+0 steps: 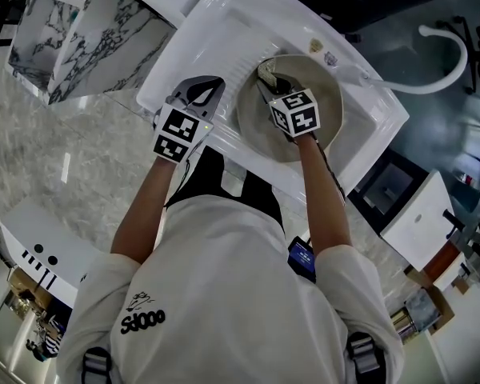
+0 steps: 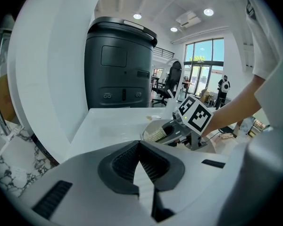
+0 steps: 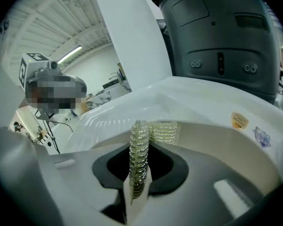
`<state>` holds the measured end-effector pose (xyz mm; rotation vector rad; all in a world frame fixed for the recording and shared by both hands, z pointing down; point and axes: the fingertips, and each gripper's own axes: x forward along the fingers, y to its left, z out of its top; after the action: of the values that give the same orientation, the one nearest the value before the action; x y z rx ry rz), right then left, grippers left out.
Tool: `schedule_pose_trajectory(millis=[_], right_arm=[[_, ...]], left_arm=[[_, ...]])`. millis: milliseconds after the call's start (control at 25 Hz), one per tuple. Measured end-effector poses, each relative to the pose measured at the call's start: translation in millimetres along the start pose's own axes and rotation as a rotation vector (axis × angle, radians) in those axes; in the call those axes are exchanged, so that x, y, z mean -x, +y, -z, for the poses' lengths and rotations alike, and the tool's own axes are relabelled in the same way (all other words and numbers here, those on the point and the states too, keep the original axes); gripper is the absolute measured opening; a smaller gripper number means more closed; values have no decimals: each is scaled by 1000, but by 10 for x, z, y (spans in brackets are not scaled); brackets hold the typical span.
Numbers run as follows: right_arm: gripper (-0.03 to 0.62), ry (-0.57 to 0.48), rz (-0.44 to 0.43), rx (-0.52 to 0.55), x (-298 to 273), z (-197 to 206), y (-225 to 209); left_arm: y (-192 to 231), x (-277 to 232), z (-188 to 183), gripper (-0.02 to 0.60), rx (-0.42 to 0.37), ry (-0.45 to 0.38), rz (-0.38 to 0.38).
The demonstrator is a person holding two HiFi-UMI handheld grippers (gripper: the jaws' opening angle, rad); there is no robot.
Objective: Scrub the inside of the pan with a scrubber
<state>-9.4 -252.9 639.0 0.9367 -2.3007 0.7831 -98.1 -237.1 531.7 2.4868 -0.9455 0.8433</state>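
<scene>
**A:** Where are we seeing the pan?

**B:** The pan (image 1: 330,94) is lying in the basin of the white sink (image 1: 216,22), just right of centre in the upper half of the head view. Nothing is holding it down.

**A:** And the scrubber?

**B:** We are gripping the scrubber (image 3: 139,145) in the right gripper (image 3: 137,175). Its jaws are clamping the mesh edge-on, and a folded part is sticking out past the tips toward the pan's far wall. In the head view it is sitting at the upper left of the pan's inside. We are not managing to tell whether it is touching the surface.

**A:** How are we expecting it to handle?

**B:** We are judging it light, soft and springy. It is flattening under the clamp, so it will likely bend rather than push hard. Taking it near the middle looks sensible to us, since enough mesh is hanging free to rub with.

**A:** And the pan itself?

**B:** We are judging it stiff, smooth and heavier, and we are expecting it to slide or turn in the slick basin under sideways strokes.

**A:** What is the other gripper doing?

**B:** The left gripper (image 2: 140,145) is hovering over the drainboard left of the pan, with its jaws together on nothing. We are thinking the pan's left rim is the place to brace.
</scene>
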Motion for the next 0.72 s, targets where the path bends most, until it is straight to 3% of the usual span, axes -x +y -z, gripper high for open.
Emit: schedule_pose_trajectory(millis=[280, 720], right_arm=[[75, 2, -137, -20, 15, -8, 227], [77, 105, -441, 14, 168, 229, 834]], left_arm=[[-22, 55, 36, 6, 6, -1, -13], [-130, 124, 82, 6, 9, -8, -22]])
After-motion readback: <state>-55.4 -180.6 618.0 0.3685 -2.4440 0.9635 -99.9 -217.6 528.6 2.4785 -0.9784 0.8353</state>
